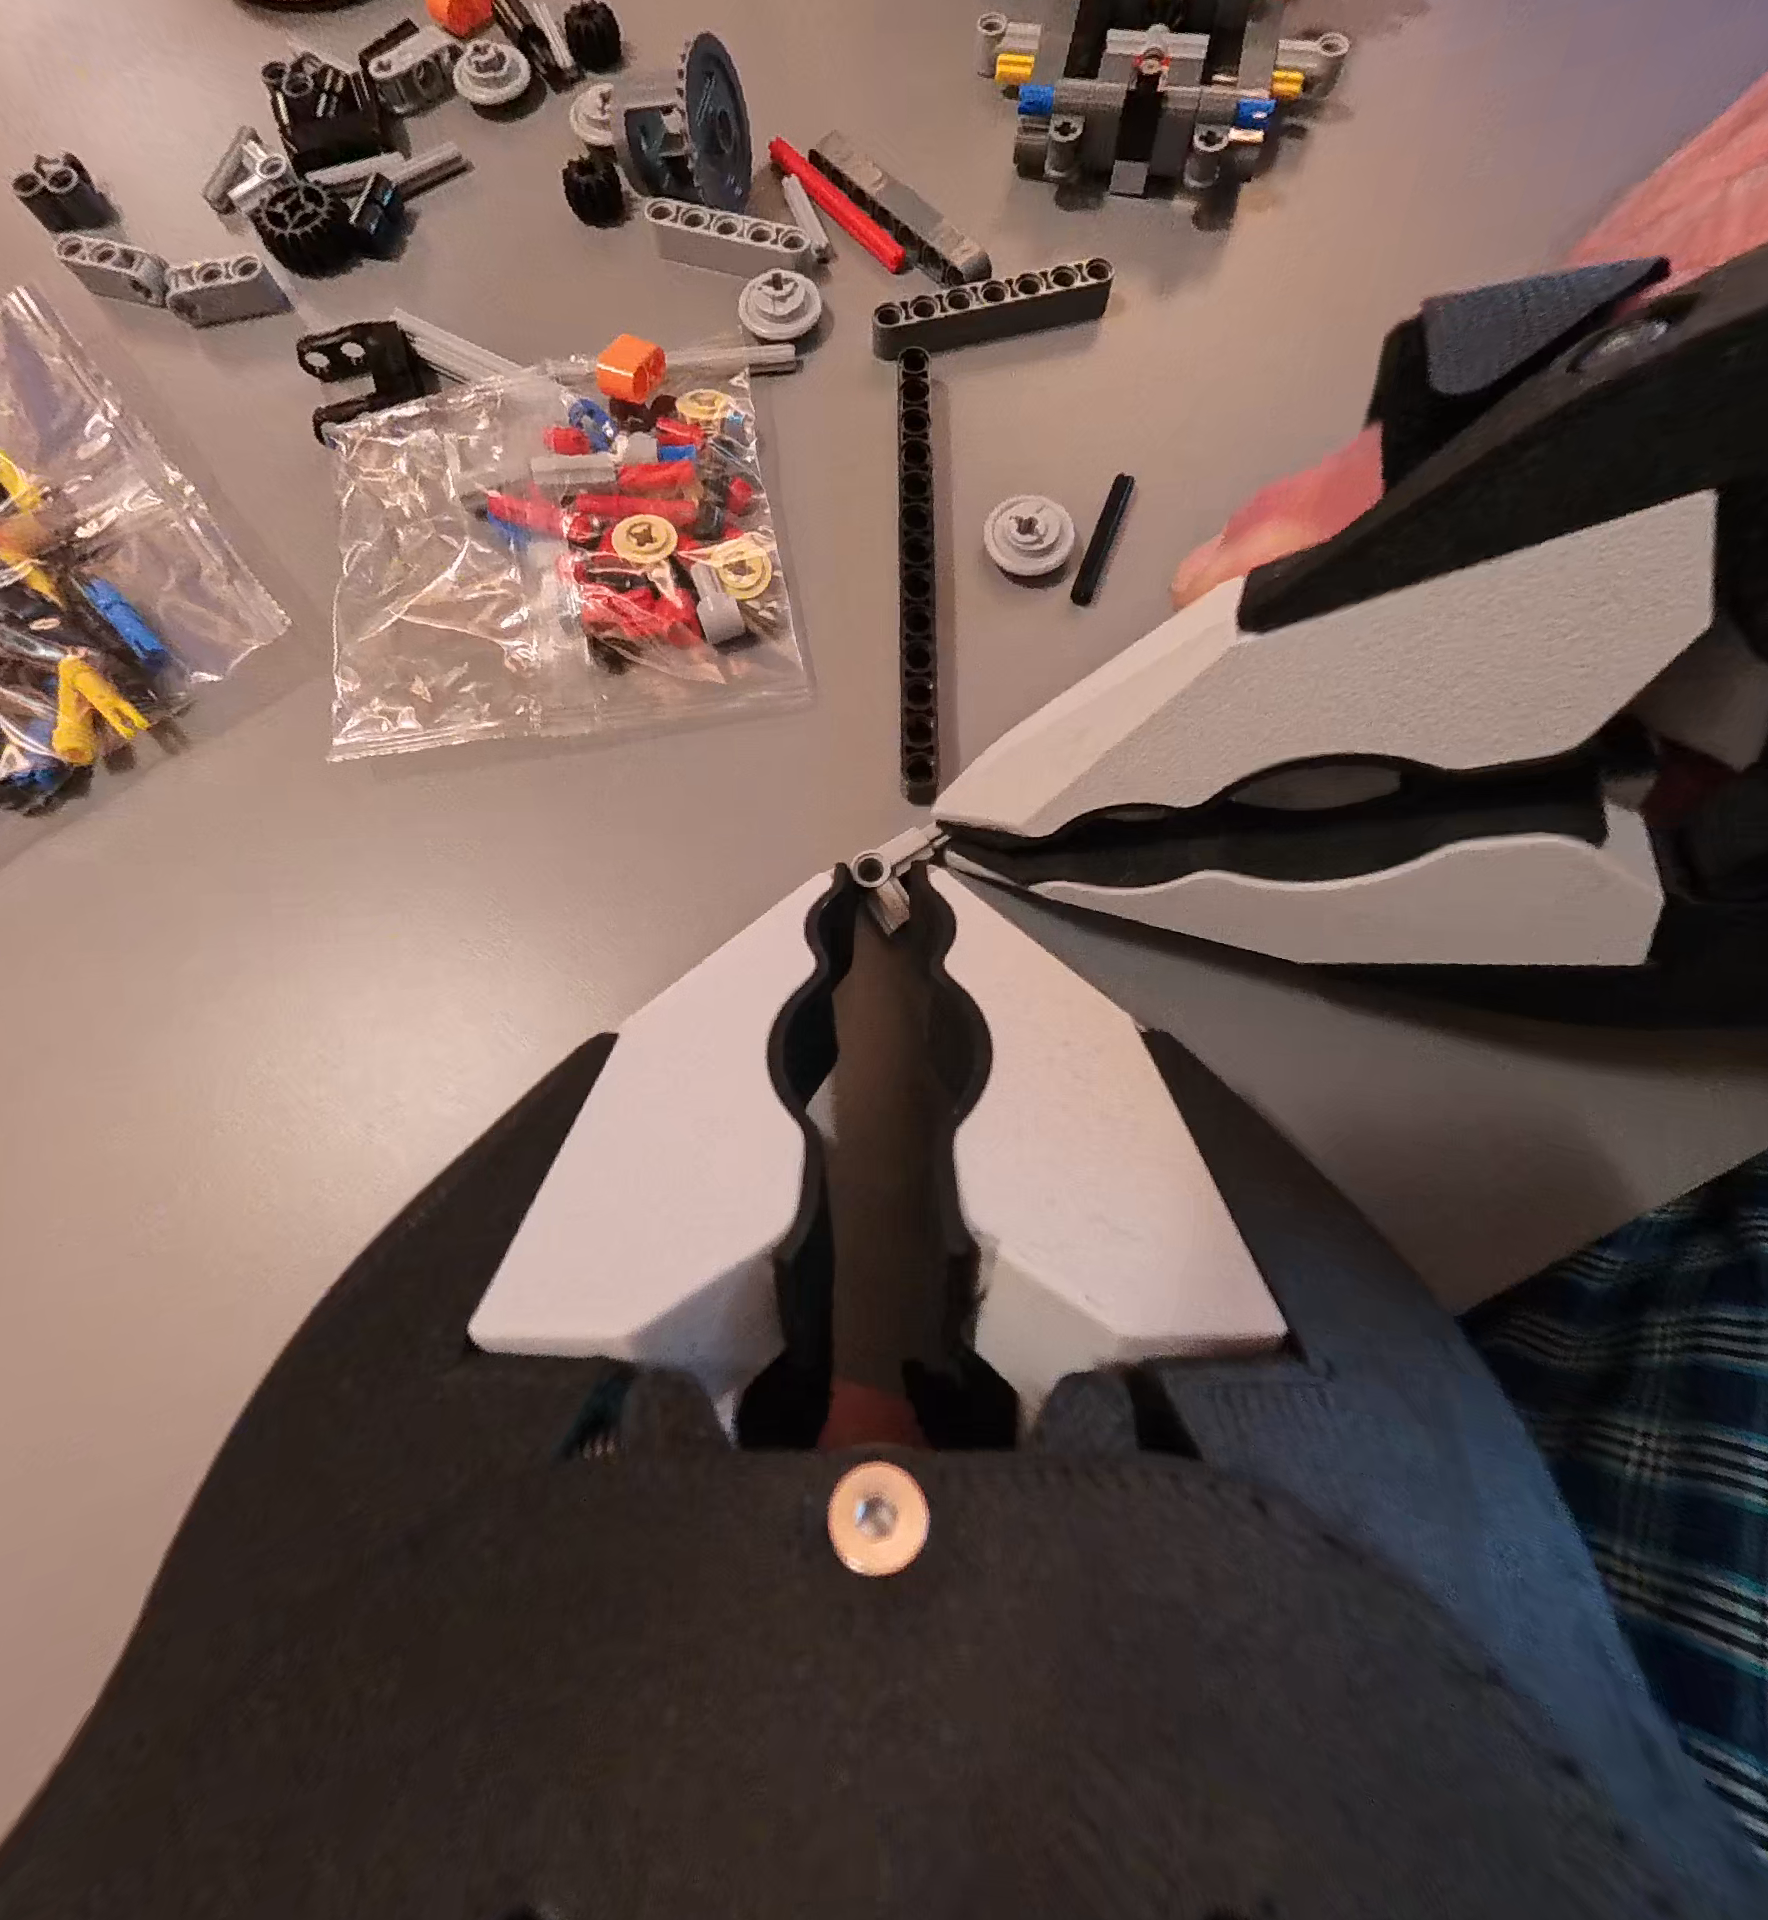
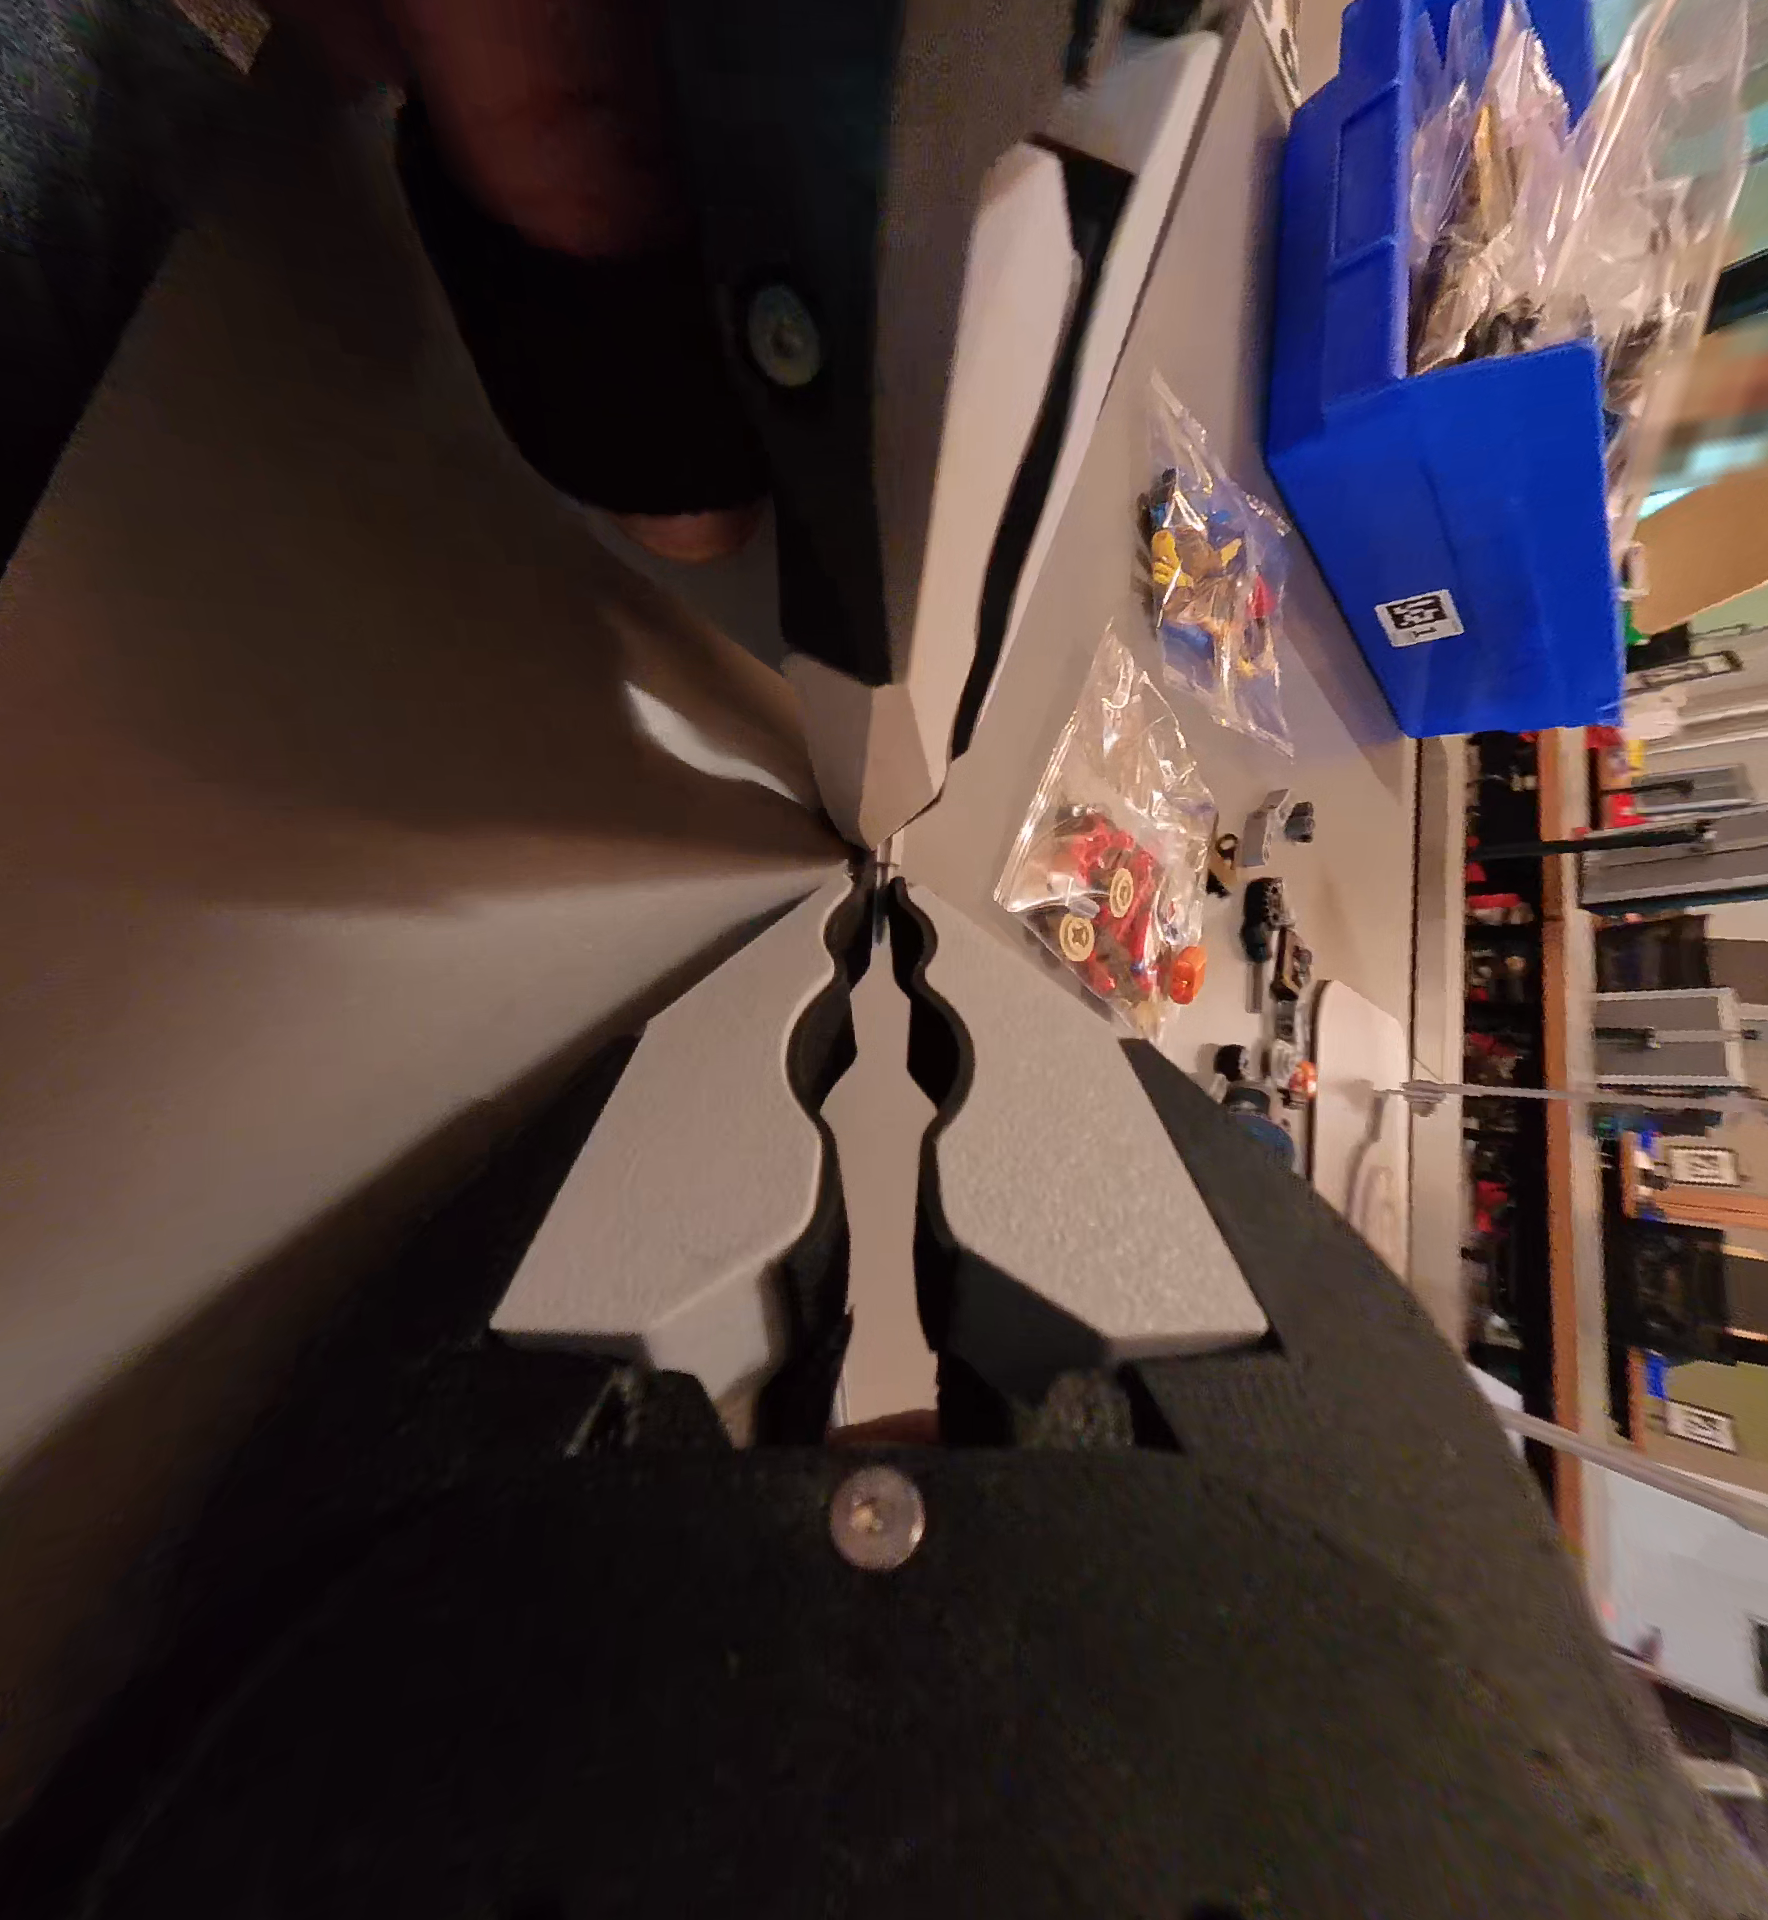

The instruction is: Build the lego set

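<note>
Left claw [image 1: 885, 883] pinching grey connector [image 1: 882, 881]; blue bin [image 2: 1462, 540] beyond.

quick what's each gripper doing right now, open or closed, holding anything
Left gripper: closed on a small grey connector piece at its fingertips.
Right gripper: closed on a thin grey pin that sticks out of that connector.
</note>
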`<state>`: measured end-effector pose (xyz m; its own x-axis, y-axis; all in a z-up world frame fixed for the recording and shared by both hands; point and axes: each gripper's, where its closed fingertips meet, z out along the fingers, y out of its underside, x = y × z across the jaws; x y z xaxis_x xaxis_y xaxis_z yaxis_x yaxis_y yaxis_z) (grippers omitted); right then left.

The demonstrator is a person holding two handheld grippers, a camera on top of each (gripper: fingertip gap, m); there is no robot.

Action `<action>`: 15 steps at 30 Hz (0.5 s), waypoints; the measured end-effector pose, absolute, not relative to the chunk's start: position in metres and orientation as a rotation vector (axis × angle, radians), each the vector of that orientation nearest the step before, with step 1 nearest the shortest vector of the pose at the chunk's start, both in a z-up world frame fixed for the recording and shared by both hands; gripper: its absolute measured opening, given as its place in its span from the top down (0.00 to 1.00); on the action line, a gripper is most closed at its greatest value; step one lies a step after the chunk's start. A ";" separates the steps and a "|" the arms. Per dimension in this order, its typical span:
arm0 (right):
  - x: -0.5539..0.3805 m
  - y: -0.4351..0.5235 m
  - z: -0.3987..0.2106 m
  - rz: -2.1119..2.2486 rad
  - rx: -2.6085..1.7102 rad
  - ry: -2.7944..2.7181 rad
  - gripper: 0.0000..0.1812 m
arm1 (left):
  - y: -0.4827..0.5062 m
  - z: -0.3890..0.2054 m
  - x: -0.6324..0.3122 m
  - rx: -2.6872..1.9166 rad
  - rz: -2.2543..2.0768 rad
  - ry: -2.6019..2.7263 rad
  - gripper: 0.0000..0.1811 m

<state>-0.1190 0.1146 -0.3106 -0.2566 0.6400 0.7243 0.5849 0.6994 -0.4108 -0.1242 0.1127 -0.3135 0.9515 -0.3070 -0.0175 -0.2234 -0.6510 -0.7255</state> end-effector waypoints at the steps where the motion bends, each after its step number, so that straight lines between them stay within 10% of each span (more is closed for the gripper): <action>1: -0.118 0.115 -0.310 0.101 -0.967 -1.943 0.99 | 0.113 -0.313 -0.124 -2.301 -0.140 0.374 0.96; 15: -0.115 0.235 -0.247 0.347 -1.444 -1.829 1.00 | 0.110 -0.312 -0.138 -2.274 -0.119 0.158 0.84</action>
